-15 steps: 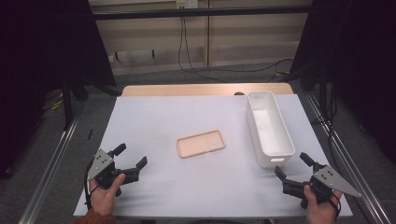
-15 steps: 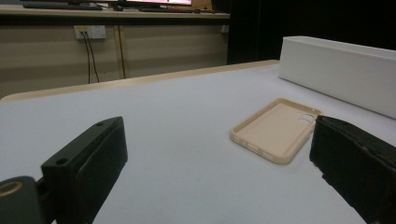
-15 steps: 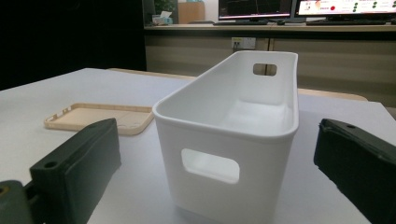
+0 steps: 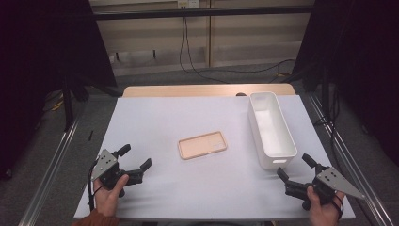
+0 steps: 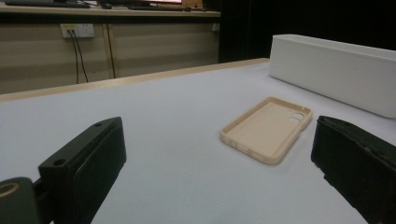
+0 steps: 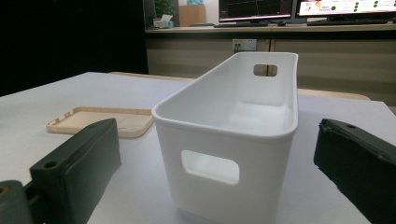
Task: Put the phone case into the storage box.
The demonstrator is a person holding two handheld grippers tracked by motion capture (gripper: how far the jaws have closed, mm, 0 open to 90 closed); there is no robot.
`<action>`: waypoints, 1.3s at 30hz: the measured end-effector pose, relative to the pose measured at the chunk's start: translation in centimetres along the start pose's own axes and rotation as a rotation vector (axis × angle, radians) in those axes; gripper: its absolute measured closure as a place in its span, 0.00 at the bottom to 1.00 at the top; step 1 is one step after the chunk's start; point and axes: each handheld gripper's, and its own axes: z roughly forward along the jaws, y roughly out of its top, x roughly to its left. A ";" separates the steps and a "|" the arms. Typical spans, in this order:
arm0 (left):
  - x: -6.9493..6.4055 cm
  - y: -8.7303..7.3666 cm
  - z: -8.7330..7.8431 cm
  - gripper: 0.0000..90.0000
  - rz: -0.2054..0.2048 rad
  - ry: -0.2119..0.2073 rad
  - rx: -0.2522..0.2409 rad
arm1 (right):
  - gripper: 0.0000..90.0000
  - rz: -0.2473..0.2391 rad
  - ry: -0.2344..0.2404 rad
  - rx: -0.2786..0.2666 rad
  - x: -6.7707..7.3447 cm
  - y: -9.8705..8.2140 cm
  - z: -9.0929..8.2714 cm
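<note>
Far end of the white bin [image 5: 334, 70] cut off at the right edge of the left gripper view, phone case's [image 6: 100, 120] near right corner hidden behind the bin in the right gripper view, both forearms cropped by the high view's bottom edge

Table [image 4: 155, 117]: rectangular, topped with a pale grey-white sheet that covers nearly all of it; a bare wooden strip shows along the far edge. Metal rails run along both long sides.

Lying directly on the sheet:
- Phone case [image 4: 203, 145], beige, near the middle, open side up, camera cut-out toward the bin, set slightly askew to the table edges.
- Bin [image 4: 272, 129], white, oblong, upright, on the right side, its long axis running from near to far; handle slots in both end walls; nothing visible inside. It stands near the case, not touching it.
</note>
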 end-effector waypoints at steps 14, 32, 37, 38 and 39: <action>-1.3 0.4 0.4 0.04 0.030 -0.083 0.032 | 0.00 -0.010 0.010 0.003 0.5 0.1 0.1; -1.9 1.2 2.7 0.05 0.020 -0.115 0.022 | 0.00 0.001 0.012 0.005 0.5 0.0 0.0; -2.3 1.6 3.8 0.06 0.020 -0.179 0.031 | 0.00 0.000 0.013 0.004 0.5 0.0 0.0; -2.3 1.6 3.8 0.06 0.020 -0.179 0.031 | 0.00 0.000 0.012 0.003 0.5 0.0 0.0; -2.5 1.6 4.0 0.06 0.023 -0.182 0.030 | 0.00 0.003 0.011 0.002 0.5 0.0 0.0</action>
